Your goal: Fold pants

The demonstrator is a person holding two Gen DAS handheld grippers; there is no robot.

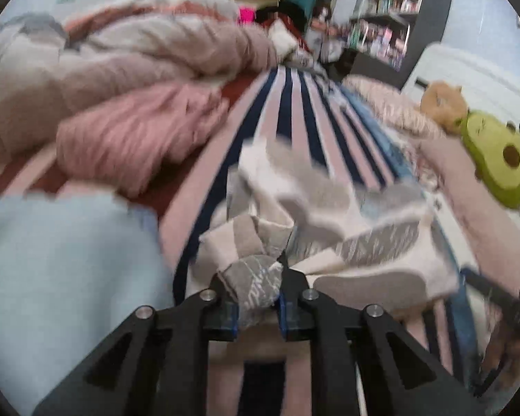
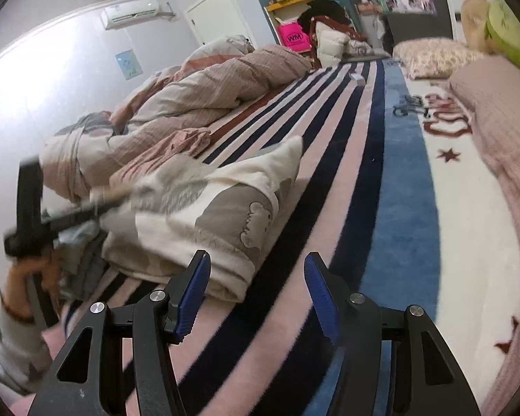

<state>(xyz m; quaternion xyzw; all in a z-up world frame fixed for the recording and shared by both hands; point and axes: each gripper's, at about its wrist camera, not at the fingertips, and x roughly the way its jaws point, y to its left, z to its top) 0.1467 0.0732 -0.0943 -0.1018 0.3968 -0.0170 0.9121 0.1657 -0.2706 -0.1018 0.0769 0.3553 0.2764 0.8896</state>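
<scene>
The pants (image 1: 329, 222) are cream with grey patches and lie bunched on the striped bedsheet (image 1: 294, 104). My left gripper (image 1: 258, 306) is shut on a fold of the pants and lifts it; the view is blurred. In the right wrist view the pants (image 2: 218, 215) lie folded over in a thick stack, with the left gripper (image 2: 97, 204) reaching in from the left and pulling the top layer. My right gripper (image 2: 256, 294) is open and empty, just in front of the stack's near edge, over the striped bedsheet (image 2: 329, 173).
A rumpled pink and beige duvet (image 2: 197, 86) fills the left of the bed. A light blue garment (image 1: 59, 263) lies at the left. Pillows (image 2: 430, 55) and an avocado plush (image 1: 495, 163) lie along the right side. Shelves (image 1: 391, 7) stand beyond the bed.
</scene>
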